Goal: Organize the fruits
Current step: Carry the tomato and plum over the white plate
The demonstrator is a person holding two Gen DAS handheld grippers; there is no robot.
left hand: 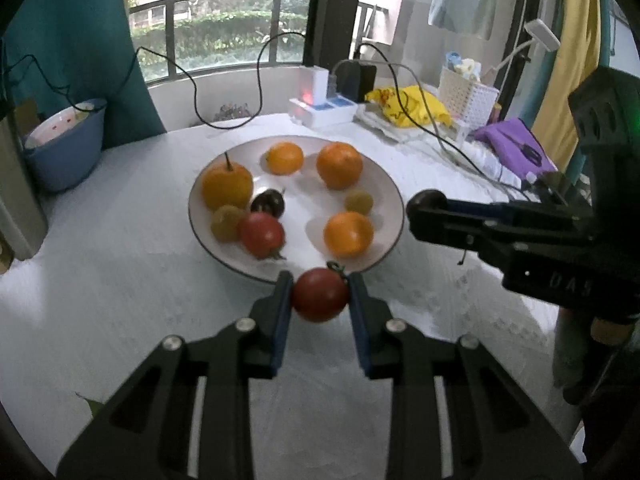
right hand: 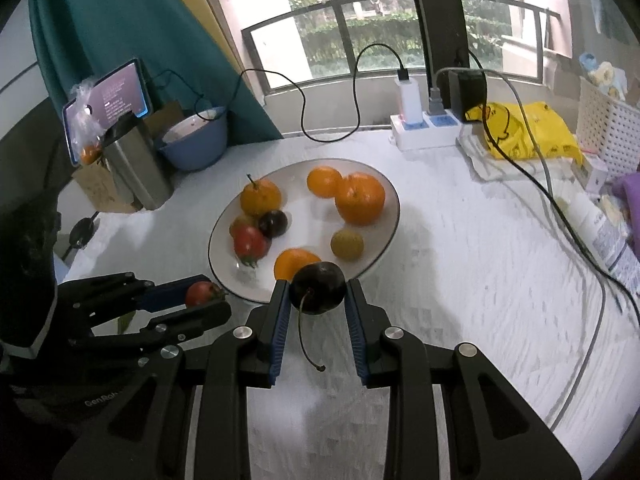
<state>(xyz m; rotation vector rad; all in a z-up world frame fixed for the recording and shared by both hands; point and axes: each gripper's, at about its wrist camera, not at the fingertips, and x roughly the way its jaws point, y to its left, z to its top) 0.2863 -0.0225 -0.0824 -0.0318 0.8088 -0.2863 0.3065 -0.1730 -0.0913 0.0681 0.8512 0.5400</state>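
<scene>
Left wrist view: left tongs (left hand: pixel 320 295) pinch a red tomato (left hand: pixel 320 295) just short of the plate (left hand: pixel 390 192) rim on the white counter (left hand: pixel 120 272). Only the right wrist view shows what the right tongs (right hand: pixel 317 290) pinch: a dark cherry (right hand: pixel 318 286), stem hanging; also a phone (right hand: pixel 108 108) at left.

Plate (left hand: pixel 394 216) mid-table (left hand: pixel 120 300) w/ fruit on it; power strip (left hand: pixel 320 114) behind, basket (left hand: pixel 466 96) to its right.
</scene>
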